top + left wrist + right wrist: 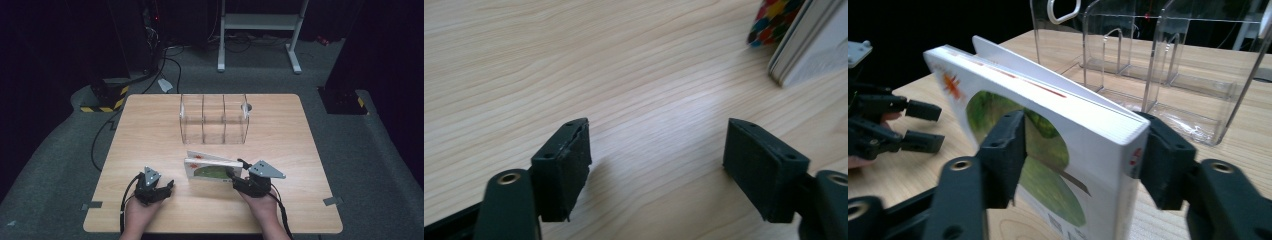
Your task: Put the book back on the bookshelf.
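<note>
Book (1048, 150) pinched upright at spine edge by right tool (1083, 160), left tool (656, 165) spread over bare table (574, 60).

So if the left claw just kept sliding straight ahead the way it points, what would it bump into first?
Probably nothing soon. The left claw is open over bare table, and the way ahead looks free. The book lies off to one side of that line; depth is hard to judge, so it might just graze it.
</note>
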Available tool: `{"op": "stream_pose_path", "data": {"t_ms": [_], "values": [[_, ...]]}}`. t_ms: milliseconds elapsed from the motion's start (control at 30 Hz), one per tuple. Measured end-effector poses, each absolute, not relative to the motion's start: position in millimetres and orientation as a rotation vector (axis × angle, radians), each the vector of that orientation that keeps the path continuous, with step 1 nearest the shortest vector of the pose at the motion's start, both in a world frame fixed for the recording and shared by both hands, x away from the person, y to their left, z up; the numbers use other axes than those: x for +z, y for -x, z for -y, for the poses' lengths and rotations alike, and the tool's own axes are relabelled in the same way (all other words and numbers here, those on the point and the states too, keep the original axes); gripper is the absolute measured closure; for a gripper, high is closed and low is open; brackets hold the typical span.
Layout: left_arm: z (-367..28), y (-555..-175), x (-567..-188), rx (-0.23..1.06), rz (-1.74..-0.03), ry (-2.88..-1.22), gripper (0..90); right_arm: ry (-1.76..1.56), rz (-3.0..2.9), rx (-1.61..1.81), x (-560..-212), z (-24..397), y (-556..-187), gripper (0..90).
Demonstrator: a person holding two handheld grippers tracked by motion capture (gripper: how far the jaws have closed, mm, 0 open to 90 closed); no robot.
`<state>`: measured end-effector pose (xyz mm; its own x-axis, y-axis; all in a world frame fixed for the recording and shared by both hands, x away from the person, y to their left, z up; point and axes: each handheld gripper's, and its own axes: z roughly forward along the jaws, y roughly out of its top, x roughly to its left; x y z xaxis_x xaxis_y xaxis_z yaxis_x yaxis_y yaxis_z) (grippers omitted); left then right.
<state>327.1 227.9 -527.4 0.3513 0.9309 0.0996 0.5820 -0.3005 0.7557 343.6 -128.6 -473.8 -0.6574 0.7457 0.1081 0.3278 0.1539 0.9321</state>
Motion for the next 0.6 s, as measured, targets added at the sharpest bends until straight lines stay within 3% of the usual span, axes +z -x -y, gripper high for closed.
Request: {"op": "stream_pose_path", "data": {"t_ms": [133,333,600], "values": [[-243.1,-333.0,-528.5,0.616,-1.371,-1.955,22.1,-0.995,-2.077,1.532,-474.6,128.8,-340.7,57.6],[-243.3,-332.5,-528.6,0.617,-1.361,-1.955,23.1,-0.925,-2.115,1.532,-474.0,126.3,-331.7,72.8],[-241.6,-336.1,-528.0,0.651,-1.34,-1.975,22.6,-0.897,-2.116,1.513,-473.2,128.8,-318.9,74.4]]}}
